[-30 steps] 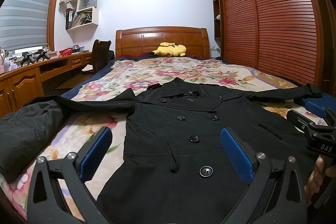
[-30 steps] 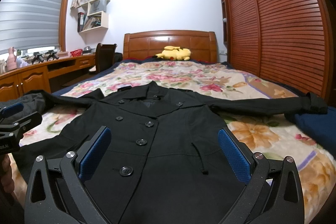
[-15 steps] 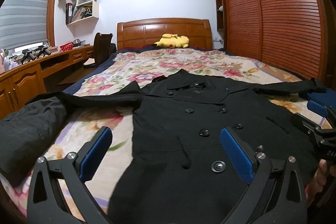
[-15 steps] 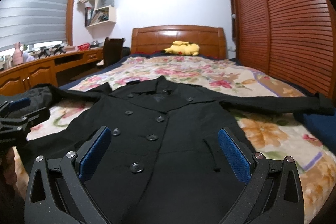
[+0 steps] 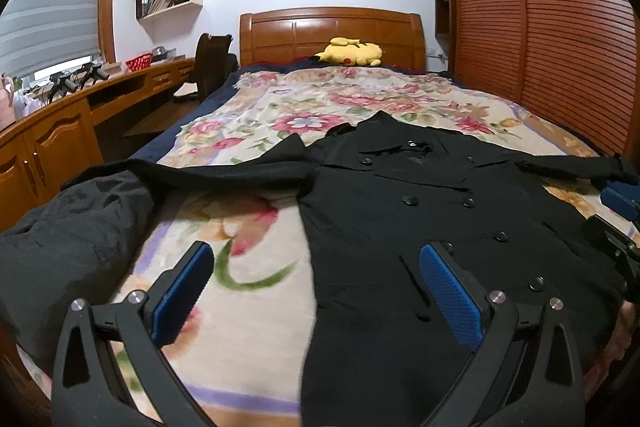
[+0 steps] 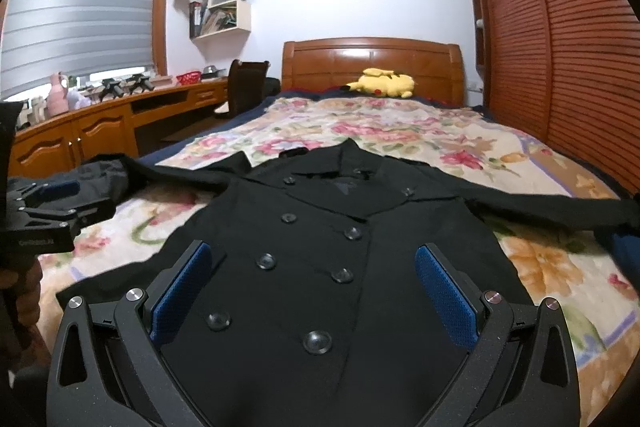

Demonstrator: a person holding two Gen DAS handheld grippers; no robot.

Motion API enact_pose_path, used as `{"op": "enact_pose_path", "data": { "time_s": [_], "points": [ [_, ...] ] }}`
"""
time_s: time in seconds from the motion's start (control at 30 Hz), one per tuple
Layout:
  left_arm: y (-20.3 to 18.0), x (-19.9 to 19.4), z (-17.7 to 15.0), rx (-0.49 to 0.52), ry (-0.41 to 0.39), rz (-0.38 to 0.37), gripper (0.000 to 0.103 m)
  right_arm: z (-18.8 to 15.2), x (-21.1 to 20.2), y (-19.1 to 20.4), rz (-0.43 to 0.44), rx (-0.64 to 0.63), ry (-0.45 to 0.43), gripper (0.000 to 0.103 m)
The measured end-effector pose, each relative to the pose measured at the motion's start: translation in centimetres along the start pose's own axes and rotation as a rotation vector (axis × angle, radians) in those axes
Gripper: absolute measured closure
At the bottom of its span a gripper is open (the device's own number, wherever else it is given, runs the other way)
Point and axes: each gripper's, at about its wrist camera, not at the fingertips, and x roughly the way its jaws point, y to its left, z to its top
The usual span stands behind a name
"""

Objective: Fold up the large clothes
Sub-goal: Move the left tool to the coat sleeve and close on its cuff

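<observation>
A black double-breasted coat (image 5: 420,227) lies flat, front up, on the floral bedspread (image 5: 248,299), sleeves spread to both sides. It also shows in the right wrist view (image 6: 328,251). My left gripper (image 5: 316,287) is open and empty, above the coat's left edge near the hem. My right gripper (image 6: 314,291) is open and empty, above the coat's lower front and its buttons. The right gripper shows at the right edge of the left wrist view (image 5: 618,227); the left gripper shows at the left edge of the right wrist view (image 6: 48,211).
A dark crumpled garment (image 5: 68,239) lies at the bed's left edge, at the end of the left sleeve. A yellow plush toy (image 5: 352,53) lies by the wooden headboard. A wooden desk (image 5: 60,131) runs along the left; a slatted wardrobe (image 5: 560,27) stands on the right.
My left gripper has moved left, from over the coat's middle to its left edge. My right gripper has shifted left and nearer the buttons. Both stay open.
</observation>
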Motion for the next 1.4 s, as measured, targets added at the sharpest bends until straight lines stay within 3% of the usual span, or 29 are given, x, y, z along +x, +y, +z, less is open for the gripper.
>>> {"op": "enact_pose_path", "data": {
  "time_s": [0.3, 0.6, 0.83, 1.07, 1.4],
  "points": [
    [3.9, 2.4, 2.8, -0.032, 0.032, 0.019, 0.0, 3.7, 2.6, 1.1, 0.028, -0.009, -0.011, 0.0],
    [7.8, 6.7, 4.7, -0.071, 0.099, 0.04, 0.0, 6.1, 7.9, 2.9, 0.064, -0.031, 0.017, 0.0],
    [10.0, 10.0, 5.3, -0.07, 0.142, 0.065, 0.0, 5.5, 11.3, 3.5, 0.084, -0.064, 0.06, 0.0],
    [11.8, 14.0, 6.0, -0.126, 0.207, 0.031, 0.001, 4.2, 13.4, 3.6, 0.111, -0.068, 0.119, 0.0],
    [13.8, 18.8, 8.0, -0.205, 0.265, 0.032, 0.016, 3.3, 14.3, 2.7, 0.101, -0.061, 0.158, 0.0]
  ]
}}
